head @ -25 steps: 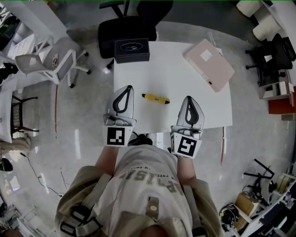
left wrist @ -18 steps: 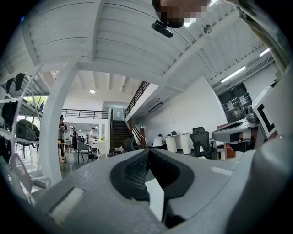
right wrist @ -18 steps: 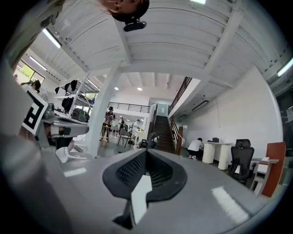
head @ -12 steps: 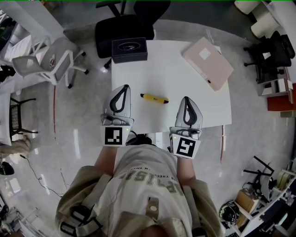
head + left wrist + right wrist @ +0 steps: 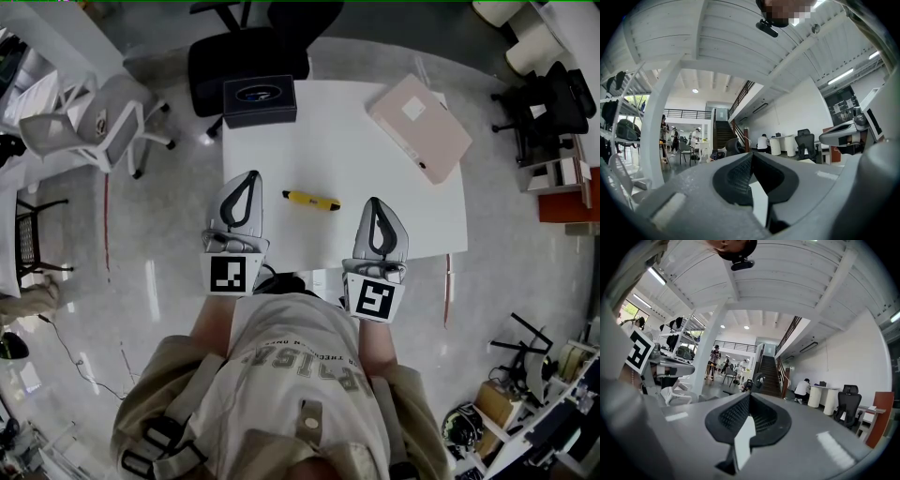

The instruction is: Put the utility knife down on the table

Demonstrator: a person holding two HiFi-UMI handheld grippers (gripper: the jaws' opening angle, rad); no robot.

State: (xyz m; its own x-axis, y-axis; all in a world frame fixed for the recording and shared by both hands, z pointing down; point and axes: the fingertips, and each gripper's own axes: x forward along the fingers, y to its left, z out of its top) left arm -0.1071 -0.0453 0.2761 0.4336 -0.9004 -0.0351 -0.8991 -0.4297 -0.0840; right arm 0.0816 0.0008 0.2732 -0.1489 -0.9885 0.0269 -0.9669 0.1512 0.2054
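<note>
A yellow and black utility knife [image 5: 312, 200] lies flat on the white table [image 5: 356, 141], between the two grippers and a little farther out. My left gripper [image 5: 253, 175] rests at the table's near left corner, jaws shut and empty. My right gripper [image 5: 374, 202] sits at the near edge to the knife's right, also shut with nothing in it. Neither touches the knife. In the left gripper view the closed jaws [image 5: 751, 154] point level into the room; the right gripper view shows the same closed jaws [image 5: 749, 394]. The knife is not seen in either gripper view.
A dark box [image 5: 260, 100] stands at the table's far left corner and a pink case [image 5: 419, 127] lies at the far right. A black office chair [image 5: 248, 47] is beyond the table, a grey chair [image 5: 89, 122] to its left. Shelves and gear crowd the right side.
</note>
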